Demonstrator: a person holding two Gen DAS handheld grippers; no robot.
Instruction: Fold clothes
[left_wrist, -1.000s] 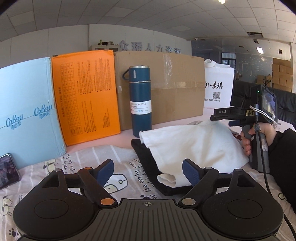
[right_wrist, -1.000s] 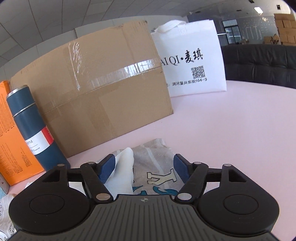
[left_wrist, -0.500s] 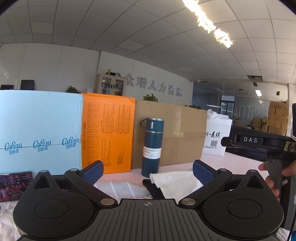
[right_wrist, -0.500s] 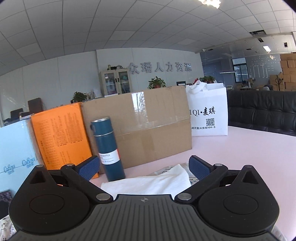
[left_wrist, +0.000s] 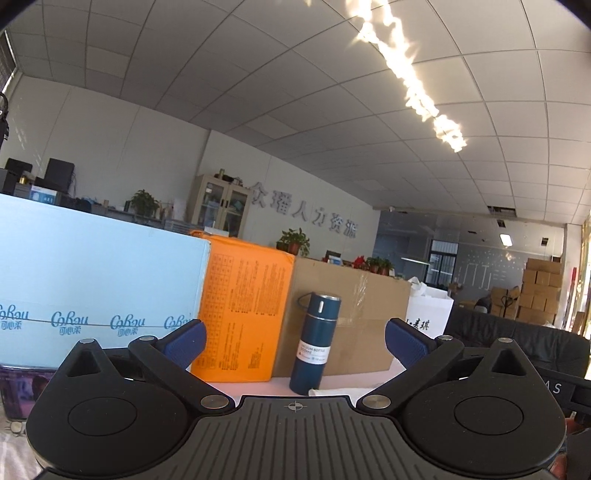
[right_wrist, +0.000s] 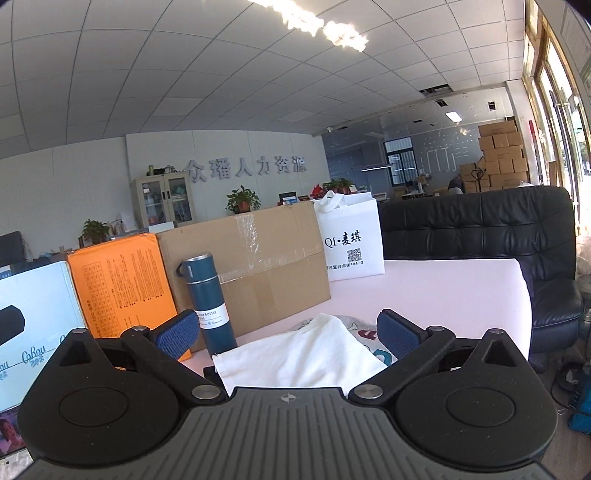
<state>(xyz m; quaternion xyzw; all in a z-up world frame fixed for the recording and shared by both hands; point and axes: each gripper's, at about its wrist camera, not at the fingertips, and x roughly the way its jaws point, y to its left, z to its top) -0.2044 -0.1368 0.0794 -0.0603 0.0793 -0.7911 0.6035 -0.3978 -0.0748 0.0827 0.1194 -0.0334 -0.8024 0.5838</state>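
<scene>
A folded white garment (right_wrist: 299, 356) lies on a dark garment (right_wrist: 209, 371) and a printed cloth (right_wrist: 364, 334) on the pink table (right_wrist: 443, 291). My right gripper (right_wrist: 286, 332) is open and empty, raised above and behind the white garment. My left gripper (left_wrist: 293, 338) is open and empty, tilted up toward the ceiling; only a sliver of the white garment (left_wrist: 319, 391) shows below it. The right gripper's body (left_wrist: 561, 387) shows at the left wrist view's right edge.
A blue bottle (right_wrist: 208, 299) stands behind the clothes, before a cardboard box (right_wrist: 258, 266). An orange box (right_wrist: 125, 291), a light blue box (left_wrist: 92, 295) and a white bag (right_wrist: 351, 240) line the back. A black sofa (right_wrist: 480, 225) stands at the right. A phone (left_wrist: 22, 391) lies left.
Both grippers have lifted up and back from the clothes and tilted upward. Their jaws have opened wider. The white garment stays folded on the pile.
</scene>
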